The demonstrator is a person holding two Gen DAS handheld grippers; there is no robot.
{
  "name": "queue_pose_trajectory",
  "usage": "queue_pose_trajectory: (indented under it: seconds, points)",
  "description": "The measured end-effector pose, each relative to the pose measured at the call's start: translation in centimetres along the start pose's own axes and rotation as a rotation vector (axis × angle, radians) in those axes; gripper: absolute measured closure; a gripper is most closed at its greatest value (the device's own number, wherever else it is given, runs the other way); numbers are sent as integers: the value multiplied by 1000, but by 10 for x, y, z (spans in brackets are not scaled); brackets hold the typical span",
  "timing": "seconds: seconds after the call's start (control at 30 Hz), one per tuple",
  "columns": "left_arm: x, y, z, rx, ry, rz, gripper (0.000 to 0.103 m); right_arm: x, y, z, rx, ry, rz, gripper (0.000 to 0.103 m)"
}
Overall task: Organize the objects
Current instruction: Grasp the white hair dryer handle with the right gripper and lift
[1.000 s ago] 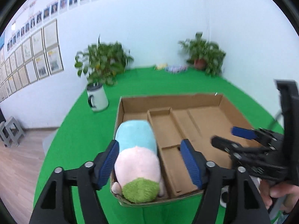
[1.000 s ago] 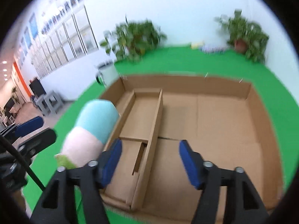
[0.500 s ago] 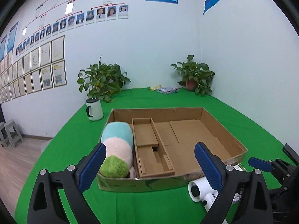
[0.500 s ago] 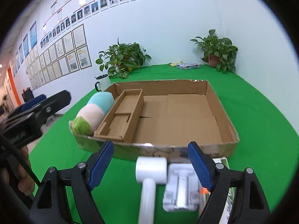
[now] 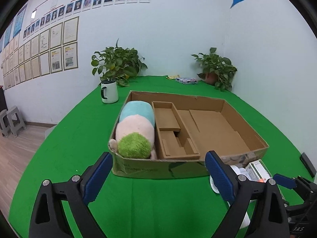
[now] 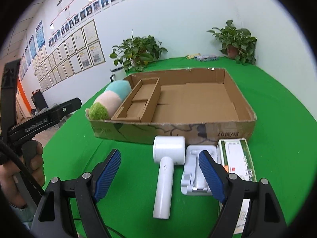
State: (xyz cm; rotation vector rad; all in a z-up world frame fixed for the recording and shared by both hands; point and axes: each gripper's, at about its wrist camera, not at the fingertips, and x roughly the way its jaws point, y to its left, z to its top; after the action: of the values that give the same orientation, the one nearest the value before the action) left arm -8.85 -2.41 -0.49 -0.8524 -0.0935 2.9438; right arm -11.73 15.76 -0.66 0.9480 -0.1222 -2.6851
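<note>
A cardboard box (image 5: 243, 154) (image 6: 235, 129) sits on the green table. A blue, pink and green plush toy (image 5: 136, 130) (image 6: 111, 99) lies in its left compartment. A white hair dryer (image 6: 166, 168), a white stand (image 6: 196, 168) and a green-and-white carton (image 6: 237, 158) lie on the table in front of the box. My left gripper (image 5: 158, 176) is open and empty, in front of the box's near wall. My right gripper (image 6: 160, 176) is open and empty, just above the dryer's handle.
A white mug (image 5: 109, 94) and a potted plant (image 5: 116, 63) stand behind the box at the left. Another potted plant (image 5: 216, 69) and a small packet (image 5: 186, 80) are at the back right corner. Stools (image 5: 10, 121) stand on the floor left.
Both grippers have pulled back from over the box to its front side. The plush toy stays in the box. The dryer, stand and carton have come into view.
</note>
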Motion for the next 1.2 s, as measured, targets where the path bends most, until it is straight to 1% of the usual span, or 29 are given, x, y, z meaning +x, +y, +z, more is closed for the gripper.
queue_pose_trajectory:
  seconds: [0.07,0.1,0.17,0.23,0.3,0.4,0.5,0.57,0.6,0.63,0.67,0.7,0.77,0.8,0.87,0.93,1.0,1.03,1.07,1.1,1.13,1.17,1.2]
  points:
    - [2,-6,-7,-13,26,-43,9,2,3,-6,-3,27,16,22]
    - [5,-10,-14,-23,50,-81,9,2,4,-10,-7,34,23,22]
    - [9,-16,-20,-30,84,-133,9,3,6,-18,-16,53,32,22]
    - [17,-21,-26,-33,130,-203,12,2,8,-25,-24,64,34,23]
    - [22,-26,-26,-35,166,-256,13,2,8,-27,-23,81,32,27]
    - [32,-35,-22,-40,220,-338,13,0,7,-26,-13,92,52,27]
    - [46,-45,-27,-68,303,-439,14,-3,9,-30,-22,90,56,27]
    - [58,-50,-37,-111,375,-517,21,-2,9,-36,-17,110,66,31]
    - [64,-53,-43,-126,408,-546,21,-1,9,-39,-17,119,70,33]
    - [72,-56,-50,-136,442,-562,22,0,9,-44,-18,132,74,34]
    - [79,-60,-57,-137,473,-569,28,1,9,-48,-21,145,75,38]
    - [82,-62,-62,-136,488,-574,29,3,9,-55,-28,163,76,40]
    - [95,-66,-71,-155,536,-595,31,5,9,-65,-33,191,86,42]
    - [101,-68,-75,-173,557,-609,31,7,9,-69,-29,209,95,45]
    - [111,-71,-78,-189,583,-634,34,13,8,-72,-21,232,100,46]
    - [119,-76,-79,-191,596,-654,37,17,7,-70,-18,230,95,46]
    - [126,-79,-79,-196,605,-667,43,24,6,-65,-7,235,86,51]
    - [131,-80,-80,-193,615,-668,48,27,6,-63,-7,236,77,51]
    - [135,-81,-80,-189,620,-665,52,30,6,-62,-7,237,73,55]
    - [137,-82,-81,-185,618,-655,53,34,5,-62,-6,246,68,63]
    - [138,-82,-82,-185,617,-650,56,37,5,-63,-6,256,53,68]
    - [139,-81,-84,-184,616,-647,62,40,5,-64,-6,265,29,76]
    - [139,-80,-86,-179,616,-640,66,40,4,-65,-4,269,19,76]
